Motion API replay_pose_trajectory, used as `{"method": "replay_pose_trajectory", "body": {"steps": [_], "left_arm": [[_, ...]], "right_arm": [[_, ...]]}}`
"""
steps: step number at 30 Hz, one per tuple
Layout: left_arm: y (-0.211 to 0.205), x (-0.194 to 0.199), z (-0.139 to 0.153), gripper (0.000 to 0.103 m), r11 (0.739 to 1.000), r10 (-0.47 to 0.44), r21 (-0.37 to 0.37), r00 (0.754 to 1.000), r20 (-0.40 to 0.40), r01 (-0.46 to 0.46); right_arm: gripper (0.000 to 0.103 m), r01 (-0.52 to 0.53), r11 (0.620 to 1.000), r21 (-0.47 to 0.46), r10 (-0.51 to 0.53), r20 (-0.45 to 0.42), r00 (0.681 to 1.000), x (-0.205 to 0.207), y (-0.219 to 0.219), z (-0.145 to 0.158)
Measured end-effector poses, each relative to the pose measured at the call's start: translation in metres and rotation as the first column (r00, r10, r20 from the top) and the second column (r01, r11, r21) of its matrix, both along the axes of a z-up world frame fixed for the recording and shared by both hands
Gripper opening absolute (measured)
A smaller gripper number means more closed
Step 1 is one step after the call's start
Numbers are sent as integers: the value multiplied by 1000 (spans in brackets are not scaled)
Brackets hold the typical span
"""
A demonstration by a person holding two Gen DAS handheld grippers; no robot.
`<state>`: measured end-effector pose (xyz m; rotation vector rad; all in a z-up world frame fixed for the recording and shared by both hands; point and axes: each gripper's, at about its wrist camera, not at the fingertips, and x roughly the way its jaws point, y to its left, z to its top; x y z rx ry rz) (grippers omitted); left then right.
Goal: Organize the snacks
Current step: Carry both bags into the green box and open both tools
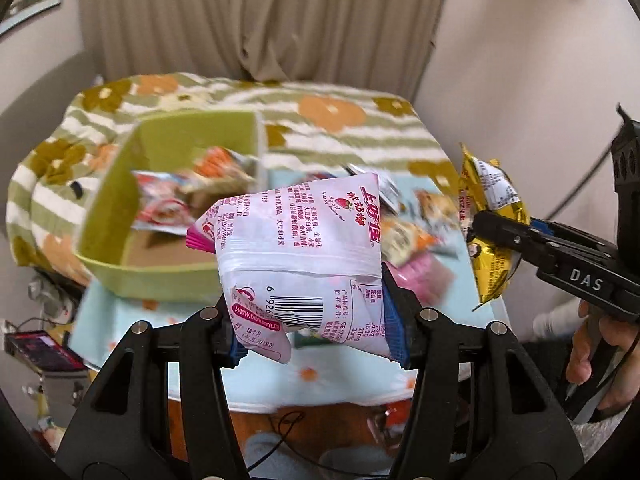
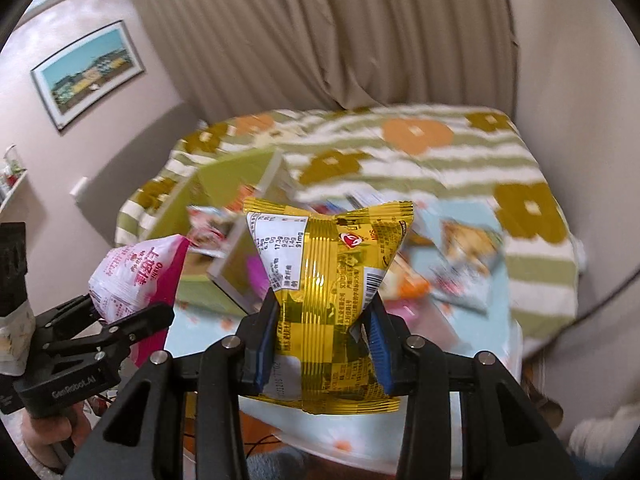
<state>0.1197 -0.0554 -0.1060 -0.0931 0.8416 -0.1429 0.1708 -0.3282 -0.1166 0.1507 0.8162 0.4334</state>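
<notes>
My left tool (image 1: 316, 332) and right tool (image 2: 320, 344) are matte black linkages with silver pivot screws and ribbed blue pads, one body lettered "DAS", the other "GenRobot.AI".

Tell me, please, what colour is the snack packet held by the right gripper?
Shiny yellow-gold packet, clearest in the right wrist view.

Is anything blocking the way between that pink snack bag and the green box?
Nothing visible does. The left gripper holds the pink snack bag in the air, above the table. The green box is open-topped, with a few packets inside.
</notes>
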Motion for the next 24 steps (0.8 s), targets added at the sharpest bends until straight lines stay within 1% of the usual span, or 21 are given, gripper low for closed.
{"method": "replay_pose_trajectory", "body": {"steps": [3,7,11,13,16,20,22,23,24], "left_arm": [[38,15,7,50,999,41,-6,999,10,-41],[88,38,10,50,997,76,-10,997,7,-76],[137,69,3,50,997,81,-12,996,-23,-81],[153,85,-5,50,997,76,-6,996,-42,-77],[180,115,-27,50,998,67,8,994,-91,-67],[201,143,-53,51,999,39,10,989,-146,-38],[208,152,-65,64,1000,22,-11,984,-177,-25],[210,155,-71,80,1000,16,-23,982,-189,-20],[213,156,-75,91,1000,12,-26,982,-189,-18]], "right_arm": [[37,-37,999,8,37,38,999,13,35,19],[37,-89,996,23,87,61,994,34,87,34],[37,-111,994,19,110,53,992,53,133,36],[37,-113,993,20,112,35,993,68,156,31],[37,-102,995,14,102,1,995,86,185,22],[37,-79,997,-1,79,-45,996,104,210,7],[37,-61,998,-9,60,-67,996,110,218,0],[37,-50,999,-13,49,-79,996,112,221,-3],[37,-40,999,-16,38,-90,995,114,222,-6]]}}
